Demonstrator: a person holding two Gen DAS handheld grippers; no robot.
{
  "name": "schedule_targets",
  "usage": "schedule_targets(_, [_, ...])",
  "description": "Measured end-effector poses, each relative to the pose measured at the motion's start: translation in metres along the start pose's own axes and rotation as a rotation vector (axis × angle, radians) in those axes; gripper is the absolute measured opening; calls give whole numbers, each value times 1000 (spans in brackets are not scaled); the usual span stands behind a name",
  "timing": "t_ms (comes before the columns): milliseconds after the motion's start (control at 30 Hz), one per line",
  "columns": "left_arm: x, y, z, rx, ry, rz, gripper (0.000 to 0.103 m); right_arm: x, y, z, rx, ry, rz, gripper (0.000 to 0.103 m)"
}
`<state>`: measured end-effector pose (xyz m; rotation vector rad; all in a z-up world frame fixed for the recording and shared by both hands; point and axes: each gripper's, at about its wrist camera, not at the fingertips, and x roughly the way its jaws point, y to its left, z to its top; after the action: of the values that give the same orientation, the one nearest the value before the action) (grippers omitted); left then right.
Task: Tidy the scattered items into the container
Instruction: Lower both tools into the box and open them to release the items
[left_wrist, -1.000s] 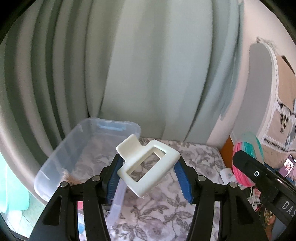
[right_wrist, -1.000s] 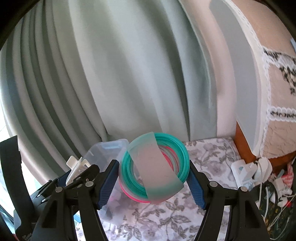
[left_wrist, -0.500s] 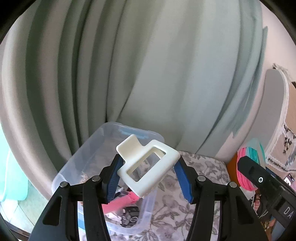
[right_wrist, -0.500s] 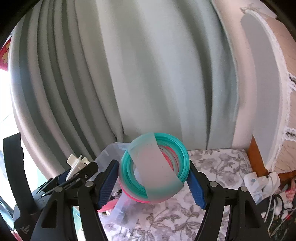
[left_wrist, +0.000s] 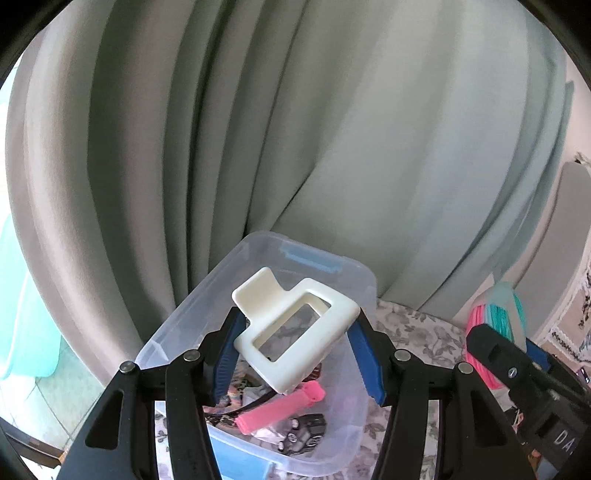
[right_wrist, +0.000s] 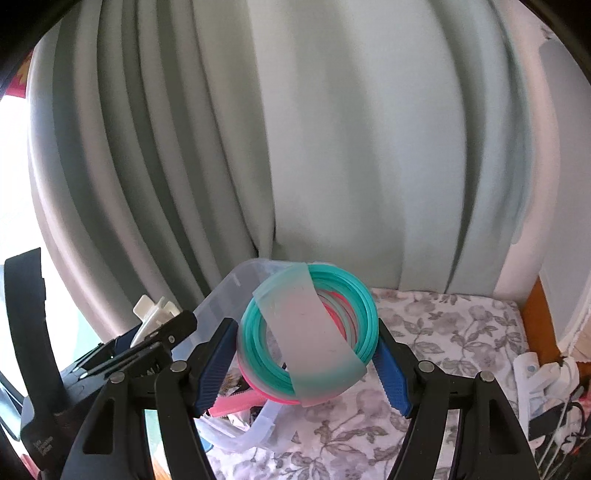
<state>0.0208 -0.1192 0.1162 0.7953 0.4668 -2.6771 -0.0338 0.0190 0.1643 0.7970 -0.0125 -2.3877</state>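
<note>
My left gripper (left_wrist: 297, 341) is shut on a cream hair claw clip (left_wrist: 258, 293), held just above the open clear plastic container (left_wrist: 184, 321). A pink clip (left_wrist: 284, 408) and several small items lie inside the container. My right gripper (right_wrist: 306, 343) is shut on a bundle of teal and pink rings (right_wrist: 314, 332) wrapped in a translucent band. The bundle hangs beside the container's right wall (right_wrist: 229, 291). In the right wrist view the left gripper (right_wrist: 159, 325) and its cream clip (right_wrist: 147, 310) show at the left. The ring bundle (left_wrist: 495, 314) shows at the right of the left wrist view.
The container stands on a grey floral cloth (right_wrist: 443, 332) against a pale green curtain (right_wrist: 332, 147). White chargers and cables (right_wrist: 535, 373) lie at the cloth's right end by a wooden edge (right_wrist: 532, 314).
Both grippers have moved left together with their loads. The container has come under the cream clip and its contents have come into view. Neither grip has changed.
</note>
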Motion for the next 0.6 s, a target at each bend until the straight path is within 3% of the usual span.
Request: schedule_targets(600, [36,59,-8,-86,106,20,59,72,40,-6,-87,131,35,74])
